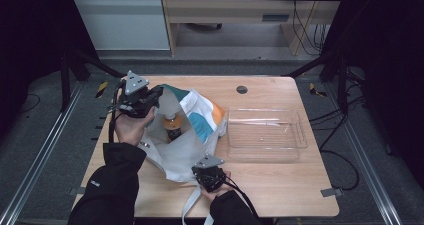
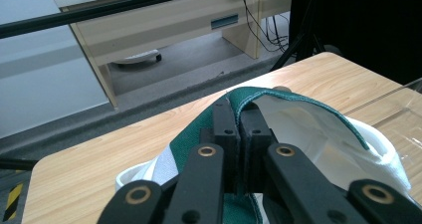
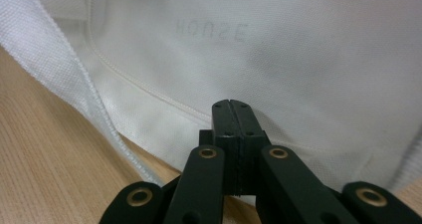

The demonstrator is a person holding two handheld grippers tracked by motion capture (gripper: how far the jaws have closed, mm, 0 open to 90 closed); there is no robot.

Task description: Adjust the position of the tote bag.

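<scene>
The person wears black sleeves. Each hand carries a black claw: the left claw (image 1: pixel 159 93) and the right claw (image 1: pixel 204 171) each have a grey three-cornered plate on top and a black cable. The jaw links show brass-coloured rivets and small screws.

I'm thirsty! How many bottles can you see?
1. A bottle with an orange cap stands inside the open cloth bag on the table's left half. More may be hidden under the bag's fabric.

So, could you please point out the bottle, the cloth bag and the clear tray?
bottle (image 1: pixel 173 125), high view, on its orange cap end.
cloth bag (image 1: pixel 200 107), high view, on its printed side.
clear tray (image 1: pixel 302 135), high view, on its right rim.
</scene>
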